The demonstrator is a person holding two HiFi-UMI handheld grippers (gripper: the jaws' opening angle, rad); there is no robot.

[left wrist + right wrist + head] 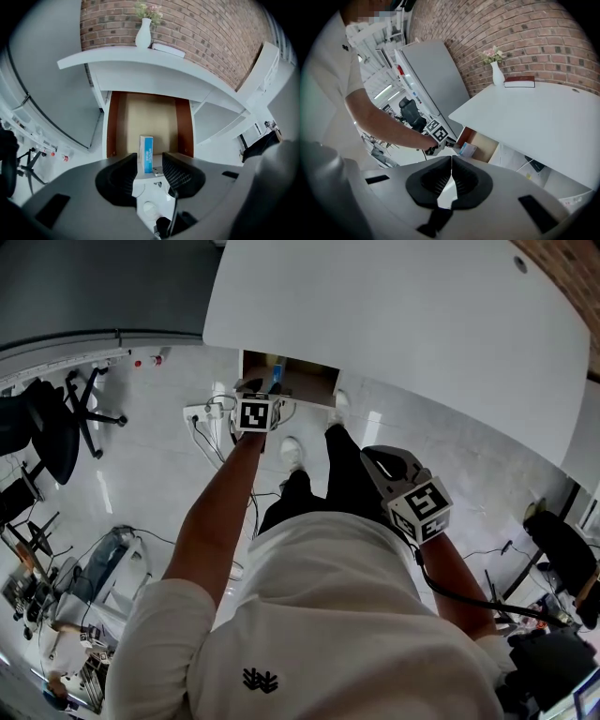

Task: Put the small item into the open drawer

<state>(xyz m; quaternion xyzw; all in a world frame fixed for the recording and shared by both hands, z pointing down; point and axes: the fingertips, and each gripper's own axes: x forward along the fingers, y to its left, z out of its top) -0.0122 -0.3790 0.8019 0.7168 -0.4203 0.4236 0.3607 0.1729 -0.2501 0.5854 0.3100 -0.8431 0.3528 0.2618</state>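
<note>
1. Nearest my head view is the person's white shirt [319,615]; beyond it the left gripper [262,388] reaches to the open drawer [309,381] under the white desk's [403,324] near edge, and the right gripper [377,457] hangs back beside the leg.
2. Left gripper view: I see the jaws standing apart with the small blue box [146,152] upright between their tips, inside the drawer near its front edge; a gap shows on the right jaw's side. A white vase [143,33] stands at the desk's far edge.
3. Right gripper view: I see these jaws pressed together, holding nothing; a book [519,82] lies beside the vase.
</note>
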